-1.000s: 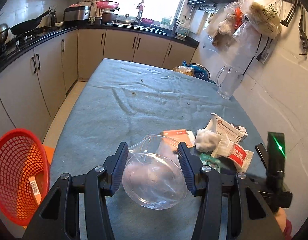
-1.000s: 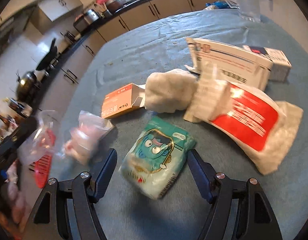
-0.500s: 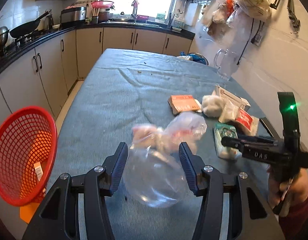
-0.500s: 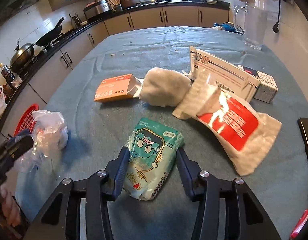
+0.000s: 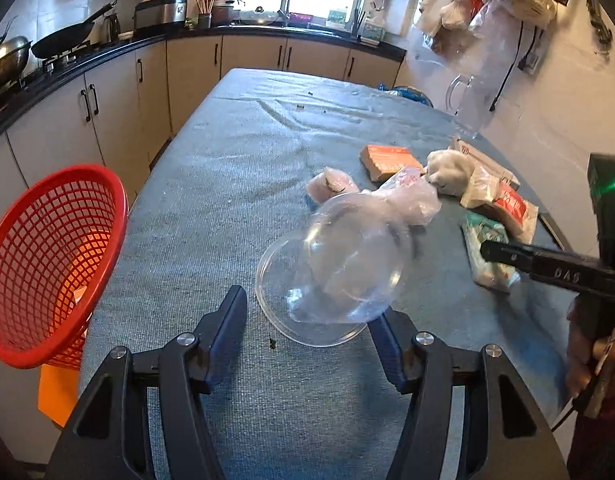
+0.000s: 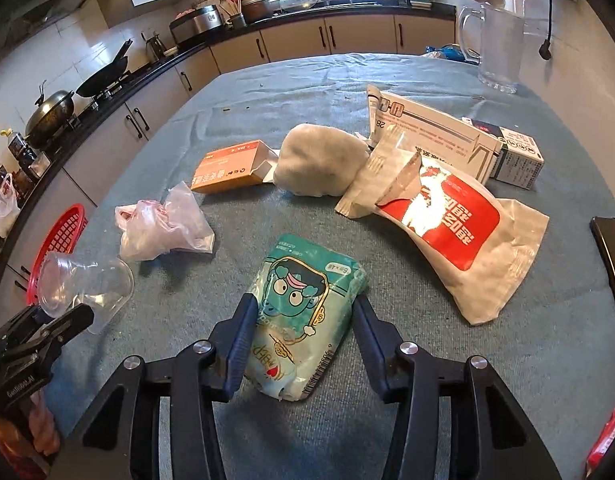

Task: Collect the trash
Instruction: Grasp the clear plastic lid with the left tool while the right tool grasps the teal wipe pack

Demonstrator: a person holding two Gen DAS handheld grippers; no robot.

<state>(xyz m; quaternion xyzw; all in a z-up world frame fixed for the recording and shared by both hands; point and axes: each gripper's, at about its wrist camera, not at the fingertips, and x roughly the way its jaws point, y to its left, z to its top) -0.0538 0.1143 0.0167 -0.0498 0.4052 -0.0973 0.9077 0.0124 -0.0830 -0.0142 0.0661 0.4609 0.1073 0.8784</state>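
My left gripper (image 5: 311,316) is open; a clear plastic cup (image 5: 331,268) lies on its side on the table just ahead of the fingers, also in the right wrist view (image 6: 87,284). A crumpled clear bag (image 6: 163,228) lies beyond it on the table (image 5: 235,184). My right gripper (image 6: 301,334) is open with its fingers either side of a teal tissue pack (image 6: 303,312). An orange box (image 6: 231,168), a white wad (image 6: 319,160), a red-and-white pouch (image 6: 455,224) and white cartons (image 6: 431,132) lie further back. A red mesh basket (image 5: 47,260) hangs off the table's left edge.
A glass pitcher (image 6: 495,48) stands at the far right of the table. Kitchen counters with pans (image 5: 67,36) run along the left and back. Bags hang on the right wall (image 5: 487,4). A dark chair back (image 6: 611,264) is at the right edge.
My left gripper opened wider and let go of the cup and bag, which now lie on the table. My right gripper moved forward around the teal pack.
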